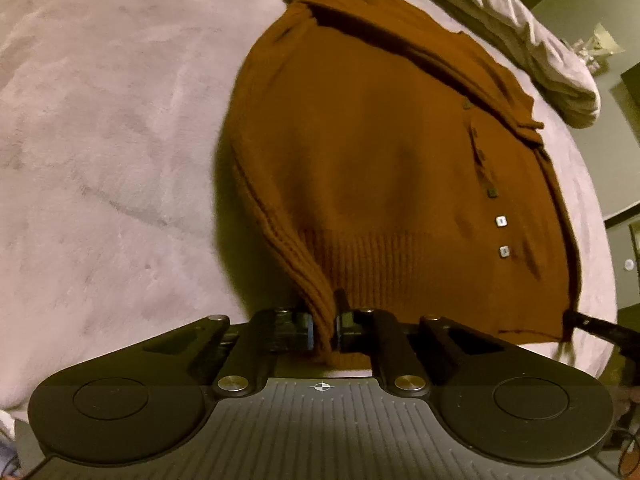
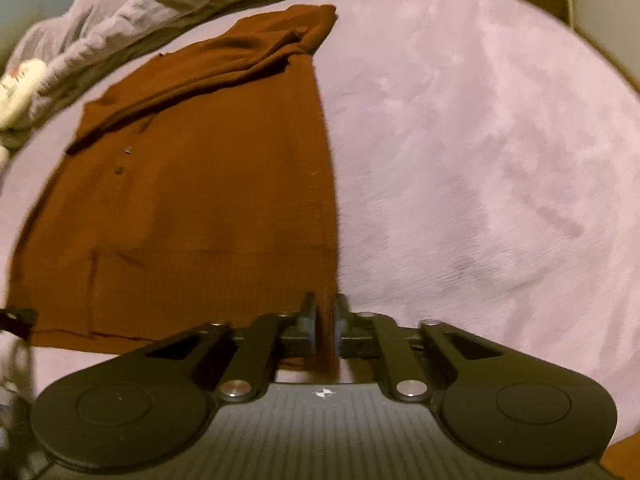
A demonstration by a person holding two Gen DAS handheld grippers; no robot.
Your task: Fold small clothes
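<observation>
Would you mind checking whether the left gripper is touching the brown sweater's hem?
Touching. The left wrist view shows the left gripper closed on the ribbed hem corner of the brown sweater, the knit pinched between its pads.

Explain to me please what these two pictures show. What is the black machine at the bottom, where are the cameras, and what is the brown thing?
No robot is here. A person carries a hand-held gripper in each hand, a black tool with two fingers, and a wide-angle camera on each tool looks forward along those fingers. One picture comes from the left hand-held gripper, the other from the right hand-held gripper.

The brown thing is a knitted sweater with small buttons, lying on a pale plush blanket. A crumpled sheet lies beyond it.

Both tools are closed on the sweater's ribbed bottom hem: the left pinches one corner, the right the other. The tip of the right tool shows at the left picture's right edge.
</observation>
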